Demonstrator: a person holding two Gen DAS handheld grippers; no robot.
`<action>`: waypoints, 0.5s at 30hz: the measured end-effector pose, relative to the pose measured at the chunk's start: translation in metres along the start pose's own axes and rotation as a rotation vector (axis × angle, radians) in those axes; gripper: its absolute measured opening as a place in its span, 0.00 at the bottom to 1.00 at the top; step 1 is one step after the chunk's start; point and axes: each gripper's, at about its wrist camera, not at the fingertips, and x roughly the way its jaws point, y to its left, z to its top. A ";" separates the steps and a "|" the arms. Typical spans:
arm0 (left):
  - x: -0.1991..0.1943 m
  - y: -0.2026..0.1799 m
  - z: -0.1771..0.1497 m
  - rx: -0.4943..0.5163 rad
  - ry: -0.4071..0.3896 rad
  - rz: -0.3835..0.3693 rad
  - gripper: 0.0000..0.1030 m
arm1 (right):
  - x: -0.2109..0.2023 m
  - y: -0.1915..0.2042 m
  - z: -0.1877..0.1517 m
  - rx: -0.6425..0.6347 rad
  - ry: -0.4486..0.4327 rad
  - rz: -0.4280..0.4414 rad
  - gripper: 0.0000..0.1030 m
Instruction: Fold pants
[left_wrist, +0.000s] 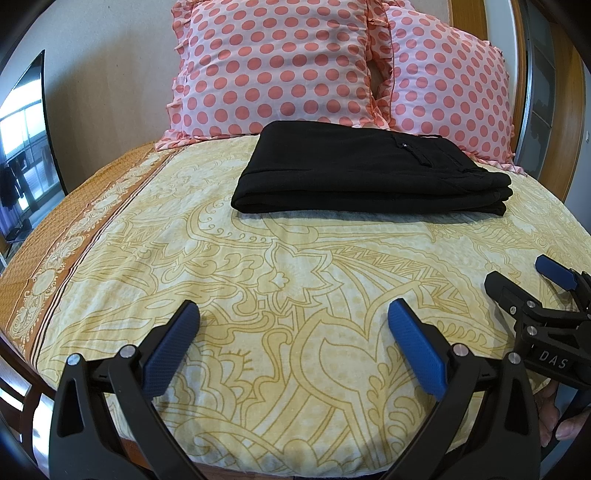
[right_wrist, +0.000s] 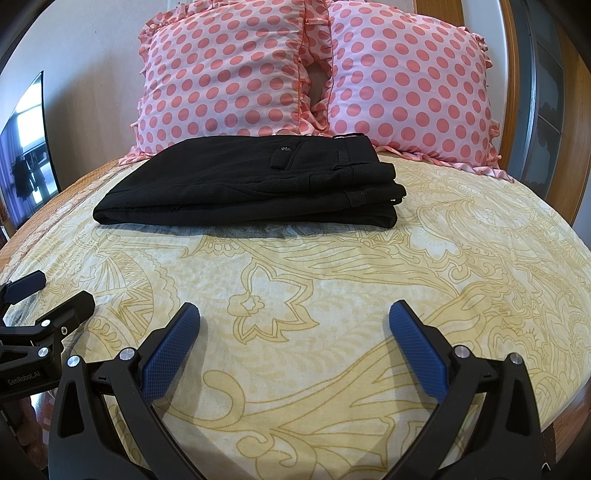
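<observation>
Two wide-spread blue pads frame the left wrist view: the left claw (left_wrist: 293, 317) is open and holds nothing, hovering over the yellow patterned bedsheet (left_wrist: 295, 280). Well ahead, the black pants (left_wrist: 369, 170) lie on the bed as a compact, layered rectangle just in front of two pink polka-dot pillows (left_wrist: 277, 70). The folding looks finished, judging by the stacked edges; nothing obvious is left beyond perhaps squaring the pile. At the right edge the right claw (left_wrist: 524, 280) shows, its fingers apart, and its body carries white letters reading "DAS", possibly cut off by the frame.

From the right wrist view, the right claw (right_wrist: 294, 317) is likewise spread open and empty above the sheet. The pants (right_wrist: 251, 181) sit near the pillows, a buttoned back pocket and waistband turned up on top, with several layers showing at the right end. The left claw (right_wrist: 51, 291) appears at the left edge, parted, marked "GenRobot.AI".
</observation>
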 end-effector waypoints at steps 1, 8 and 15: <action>0.000 0.000 0.000 0.000 0.002 0.000 0.98 | 0.000 0.000 0.000 0.000 0.000 0.000 0.99; 0.002 0.000 0.001 0.002 0.009 0.000 0.98 | 0.000 0.000 0.000 0.000 0.000 0.000 0.99; 0.001 -0.001 0.001 0.008 0.013 -0.011 0.98 | 0.000 0.000 0.000 -0.001 0.000 0.000 0.99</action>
